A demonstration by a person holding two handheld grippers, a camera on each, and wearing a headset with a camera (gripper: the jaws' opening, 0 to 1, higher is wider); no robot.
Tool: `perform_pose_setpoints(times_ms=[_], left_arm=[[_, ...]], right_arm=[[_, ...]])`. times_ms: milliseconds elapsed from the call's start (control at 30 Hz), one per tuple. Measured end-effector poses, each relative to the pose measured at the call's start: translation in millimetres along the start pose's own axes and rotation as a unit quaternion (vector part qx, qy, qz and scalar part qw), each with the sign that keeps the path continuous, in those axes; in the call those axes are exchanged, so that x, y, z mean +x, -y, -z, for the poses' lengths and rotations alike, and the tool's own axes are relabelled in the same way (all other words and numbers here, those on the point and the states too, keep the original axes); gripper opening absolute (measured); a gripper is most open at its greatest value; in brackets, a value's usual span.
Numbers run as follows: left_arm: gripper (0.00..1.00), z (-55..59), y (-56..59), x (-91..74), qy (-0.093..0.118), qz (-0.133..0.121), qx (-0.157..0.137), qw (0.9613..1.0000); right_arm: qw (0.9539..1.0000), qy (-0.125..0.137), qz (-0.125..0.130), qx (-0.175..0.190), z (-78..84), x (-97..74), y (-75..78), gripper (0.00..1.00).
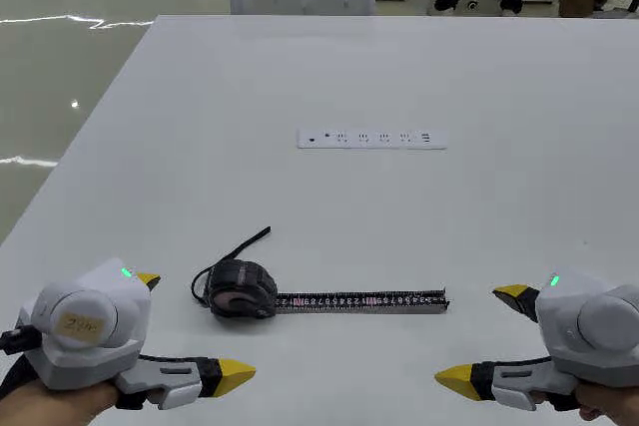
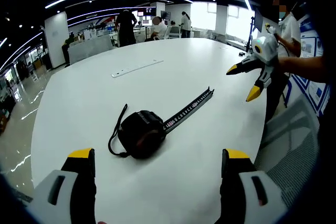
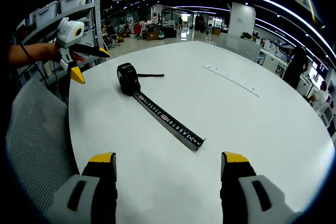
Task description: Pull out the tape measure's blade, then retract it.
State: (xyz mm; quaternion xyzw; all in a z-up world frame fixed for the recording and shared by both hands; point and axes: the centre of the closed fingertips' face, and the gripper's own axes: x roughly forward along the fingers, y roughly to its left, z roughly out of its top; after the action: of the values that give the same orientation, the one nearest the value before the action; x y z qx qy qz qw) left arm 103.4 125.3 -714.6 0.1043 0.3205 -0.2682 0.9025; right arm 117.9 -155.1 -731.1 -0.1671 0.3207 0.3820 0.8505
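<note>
tape measure (image 1: 241,289) | blade (image 1: 361,300) out, scale digits too small to read | left tool (image 1: 198,326) released | right tool (image 1: 475,334) released

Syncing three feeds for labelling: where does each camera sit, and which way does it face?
Head view: on the headset, looking down at the white table; left gripper and right gripper at the bottom corners.
Left gripper view: on that gripper, between open jaws, facing the black tape measure.
Right gripper view: likewise, facing the extended blade tip-first.
Shared: each gripper view catches the other gripper.
</note>
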Motion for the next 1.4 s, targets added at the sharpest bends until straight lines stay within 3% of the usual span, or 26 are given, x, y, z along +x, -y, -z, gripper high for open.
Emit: perform_pose_setpoints(times_ms=[133, 200, 400, 733, 900, 1267, 1400], left_arm=[[0.99, -0.1, -8.2, -3.2, 0.014, -0.025, -0.02, 0.9994], [0.99, -5.5, -3.9, -7.6, 0.02, -0.032, -0.031, 0.9988], [0.99, -0.7, -1.3, -9.6, 0.019, -0.046, -0.041, 0.9979], [0.99, -6.8, 4.2, -13.5, 0.027, -0.063, -0.045, 0.9966], [0.99, -7.9, 1.7, -15.6, 0.032, -0.079, -0.057, 0.9947], [0.99, -6.5, 0.5, -10.3, 0.032, -0.095, -0.076, 0.992], [0.99, -11.0, 5.0, -5.8, 0.038, -0.099, -0.081, 0.991]], right_arm=[[0.9998, 0.006, 0.015, 0.006, -2.5, -2.6, -0.8, 0.87], [0.9995, 0.013, 0.024, 0.013, -4.5, -4.8, -0.8, 0.88], [0.9981, 0.022, 0.042, 0.038, -3.4, -6.7, 0.7, 0.9], [0.9945, 0.037, 0.068, 0.071, -11.8, -10.3, -3.7, 0.94], [0.9935, 0.04, 0.07, 0.08, -13.5, -9.8, -10.7, 0.95], [0.9929, 0.038, 0.075, 0.084, -12.3, -7.7, -11.4, 0.96], [0.9932, 0.04, 0.073, 0.082, -13.1, -7.3, -11.7, 0.96]])
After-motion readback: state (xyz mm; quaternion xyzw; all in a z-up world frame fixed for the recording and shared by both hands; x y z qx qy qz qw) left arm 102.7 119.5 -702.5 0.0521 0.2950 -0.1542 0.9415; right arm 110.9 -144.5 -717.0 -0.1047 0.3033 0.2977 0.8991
